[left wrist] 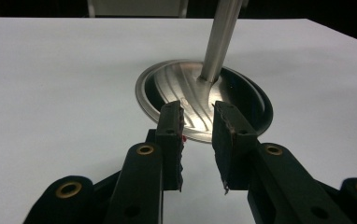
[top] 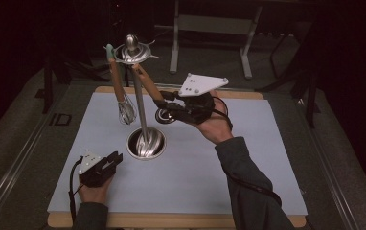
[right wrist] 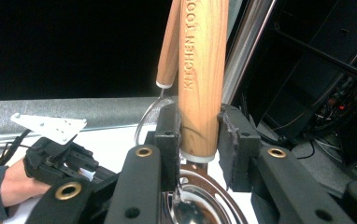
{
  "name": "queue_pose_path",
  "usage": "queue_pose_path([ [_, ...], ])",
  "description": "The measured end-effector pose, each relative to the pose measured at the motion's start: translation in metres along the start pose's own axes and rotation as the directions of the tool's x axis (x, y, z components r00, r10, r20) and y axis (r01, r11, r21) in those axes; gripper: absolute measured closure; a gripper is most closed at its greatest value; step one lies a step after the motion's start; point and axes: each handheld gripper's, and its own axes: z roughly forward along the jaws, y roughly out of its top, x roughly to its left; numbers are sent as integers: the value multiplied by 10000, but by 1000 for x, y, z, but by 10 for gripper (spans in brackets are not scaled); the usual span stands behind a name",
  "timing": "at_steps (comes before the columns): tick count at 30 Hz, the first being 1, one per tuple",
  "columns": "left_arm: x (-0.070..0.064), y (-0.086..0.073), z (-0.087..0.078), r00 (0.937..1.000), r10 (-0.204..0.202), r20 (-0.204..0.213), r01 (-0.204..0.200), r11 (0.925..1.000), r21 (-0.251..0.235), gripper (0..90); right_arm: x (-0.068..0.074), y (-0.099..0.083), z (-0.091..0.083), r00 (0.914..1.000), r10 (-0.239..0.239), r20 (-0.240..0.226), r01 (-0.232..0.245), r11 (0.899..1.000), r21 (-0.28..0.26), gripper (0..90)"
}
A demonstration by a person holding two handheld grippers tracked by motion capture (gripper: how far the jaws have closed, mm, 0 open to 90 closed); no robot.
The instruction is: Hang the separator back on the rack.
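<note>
A metal utensil stand (top: 142, 110) rises from a round dished base (top: 145, 144) on the pale mat; its top ring (top: 132, 51) carries hooks. A whisk (top: 123, 103) with a wooden handle hangs from the ring. My right gripper (top: 169, 106) is shut on the lower end of a second wooden handle (right wrist: 197, 70), stamped KITCHEN TOOL, which leans up toward the ring. That utensil's round metal head (right wrist: 193, 207) shows below the jaws. My left gripper (top: 115, 158) rests low on the mat just left of the base (left wrist: 204, 95), open and holding nothing (left wrist: 197, 112).
The pale mat (top: 248, 158) lies on a wooden board over a grey table. A metal frame (top: 210, 28) stands on the floor behind the table. Dark equipment and cables (right wrist: 326, 93) sit beyond the stand's pole (right wrist: 249, 51).
</note>
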Motion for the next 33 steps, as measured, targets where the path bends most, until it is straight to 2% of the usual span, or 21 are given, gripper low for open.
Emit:
queue_pose_path([
  [12, 0, 0, 0, 10000, -41, 18, 41, 10000, -7, 733, -1, 3, 10, 9997, 116, 191, -117, 9999, 66, 711],
  [18, 0, 0, 0, 10000, -16, 15, 16, 10000, 5, 733, -1, 4, 14, 9989, 149, 452, -153, 9999, 74, 710],
  [27, 0, 0, 0, 10000, -4, 11, 4, 10000, -16, 732, 3, -6, 24, 9959, 104, 894, -142, 9990, 419, 709],
  [33, 0, 0, 0, 10000, 1, 5, -1, 10000, -19, 732, 5, -4, 29, 9956, 290, 896, -337, 9981, 509, 706],
])
